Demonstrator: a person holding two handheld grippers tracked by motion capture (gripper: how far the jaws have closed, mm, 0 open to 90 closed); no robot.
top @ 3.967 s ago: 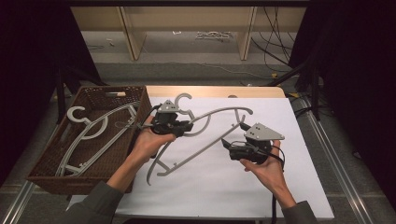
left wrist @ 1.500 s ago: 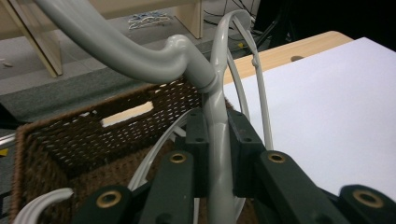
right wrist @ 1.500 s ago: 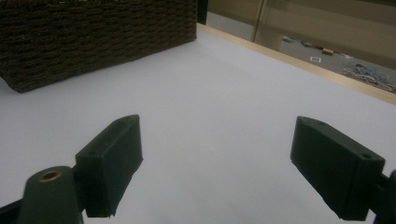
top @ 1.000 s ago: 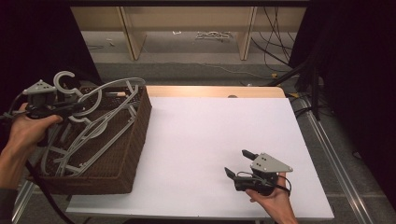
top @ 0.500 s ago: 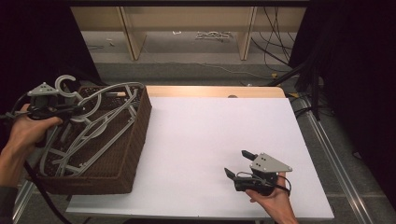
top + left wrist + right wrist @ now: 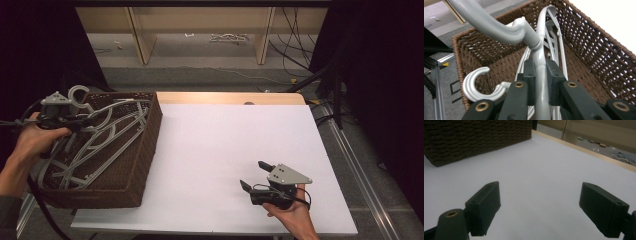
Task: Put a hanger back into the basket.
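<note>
Between the left gripper's [image 6: 540, 82] fingers [image 6: 530, 75] a grey plastic hanger [image 6: 540, 62] was clamped just below its hook, apparently so it could be lowered over the wicker basket [image 6: 145, 150], where other hangers [image 6: 95, 150] already lay. Well right of the basket, the right gripper [image 6: 253, 175] rested near the white desk [image 6: 215, 145], fingers [image 6: 485, 205] spread and empty, seemingly waiting. No writing or brand was legible anywhere.

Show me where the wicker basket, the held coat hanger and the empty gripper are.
wicker basket [image 6: 145, 150]: high view, right wall.
held coat hanger [image 6: 540, 82]: left gripper view, bar between pads.
right gripper [image 6: 254, 176]: high view, between open fingertips.
</note>
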